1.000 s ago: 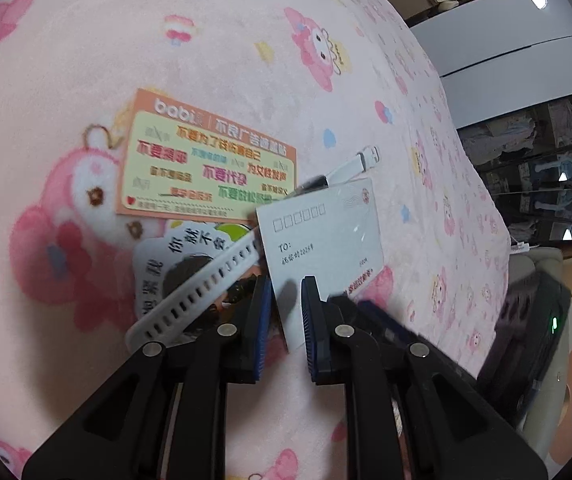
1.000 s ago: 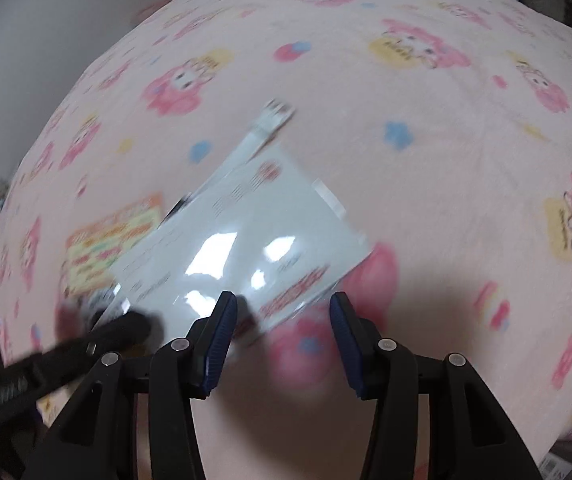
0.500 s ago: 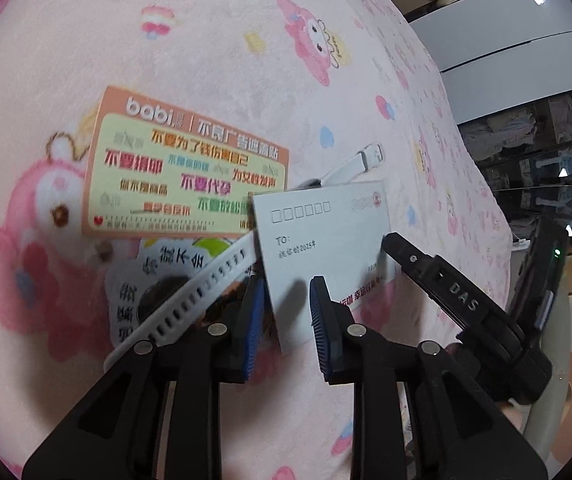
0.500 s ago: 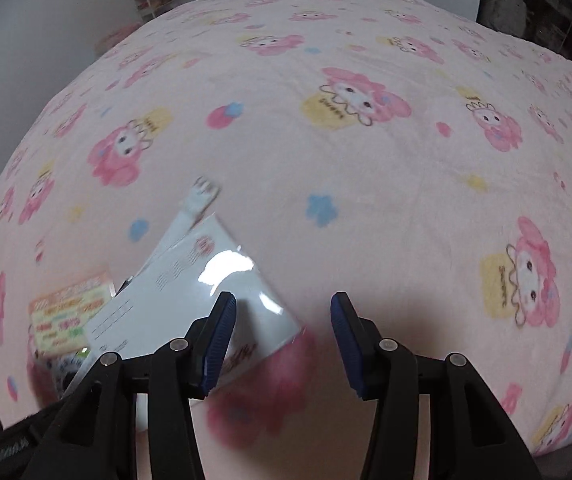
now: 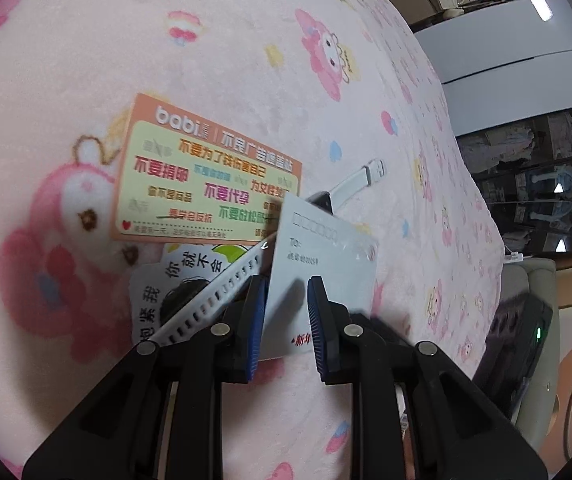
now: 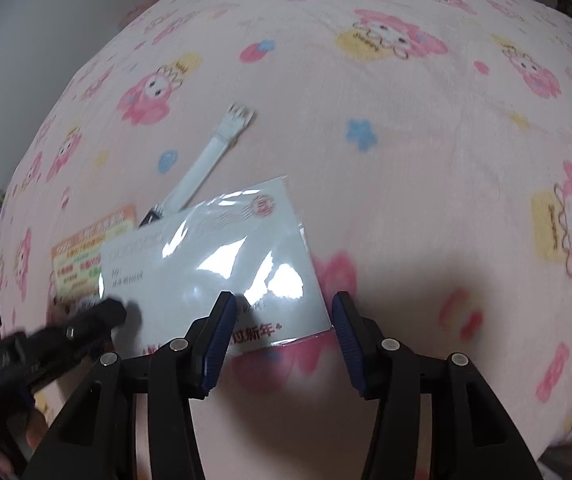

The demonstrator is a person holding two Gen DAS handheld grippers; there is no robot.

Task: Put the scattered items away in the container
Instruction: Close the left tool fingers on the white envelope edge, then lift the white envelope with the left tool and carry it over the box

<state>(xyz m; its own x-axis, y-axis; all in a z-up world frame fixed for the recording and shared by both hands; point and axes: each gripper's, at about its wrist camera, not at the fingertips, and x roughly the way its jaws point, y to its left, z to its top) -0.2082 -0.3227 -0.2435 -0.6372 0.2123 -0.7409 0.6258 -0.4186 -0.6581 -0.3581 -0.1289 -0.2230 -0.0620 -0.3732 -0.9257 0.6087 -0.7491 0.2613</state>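
Glossy sleeved postcard [image 5: 322, 264] sits between the left gripper [image 5: 286, 312] pads, narrow gap; can't tell if clamped. White watch strap [image 5: 213, 300] touches its left finger, orange card [image 5: 205, 184] ahead.

Right view: right gripper [image 6: 281, 336] wide, straddling the postcard's near corner. Pick-up step; container unseen. Open pink blanket [image 6: 426, 208] ahead-right.

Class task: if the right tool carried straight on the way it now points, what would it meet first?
Most likely the shiny postcard. The right tool is open, with the card's near corner already lying between its fingers. Depth is unclear, so it may skim above the card onto the pink blanket.
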